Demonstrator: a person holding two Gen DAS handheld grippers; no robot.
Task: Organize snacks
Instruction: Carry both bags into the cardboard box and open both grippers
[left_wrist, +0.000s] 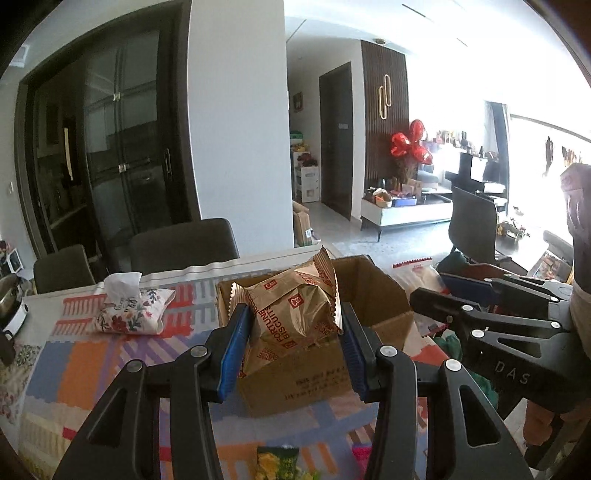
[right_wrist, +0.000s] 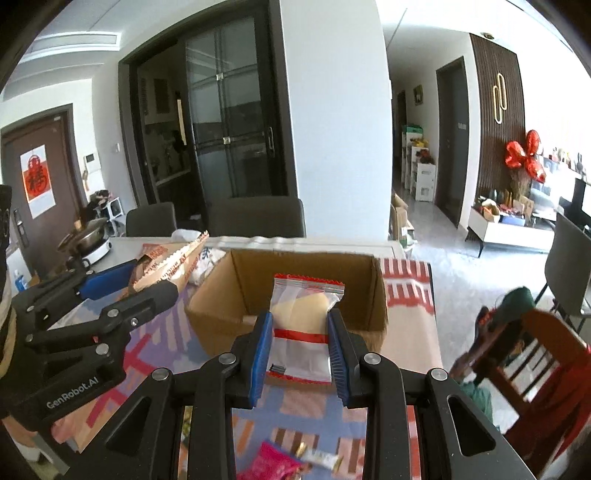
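Snacks, both lifted near the cardboard box (right_wrist: 295, 291): left gripper (left_wrist: 291, 332) clamps biscuit packets (left_wrist: 291, 314); right gripper (right_wrist: 299, 339) pinches clear pouch (right_wrist: 301, 325). Release only above the box opening, at twelve o'clock.

biscuit packet (left_wrist: 291, 325): "FORTUNE BISCUITS" | right tongs (left_wrist: 428, 306): "DAS" | left tongs (right_wrist: 155, 280): "GenRobot.AI"

1. The left black two-finger gripper with blue pads (left_wrist: 293, 334) points forward and slightly down, its jaws clamped on a brown crinkled foil biscuit packet (left_wrist: 291, 319).
2. The right black two-finger gripper with blue pads (right_wrist: 300, 341) is angled likewise, jaws pinching a clear plastic snack pouch with red trim (right_wrist: 303, 325).
3. The two grippers sit side by side, near each other.
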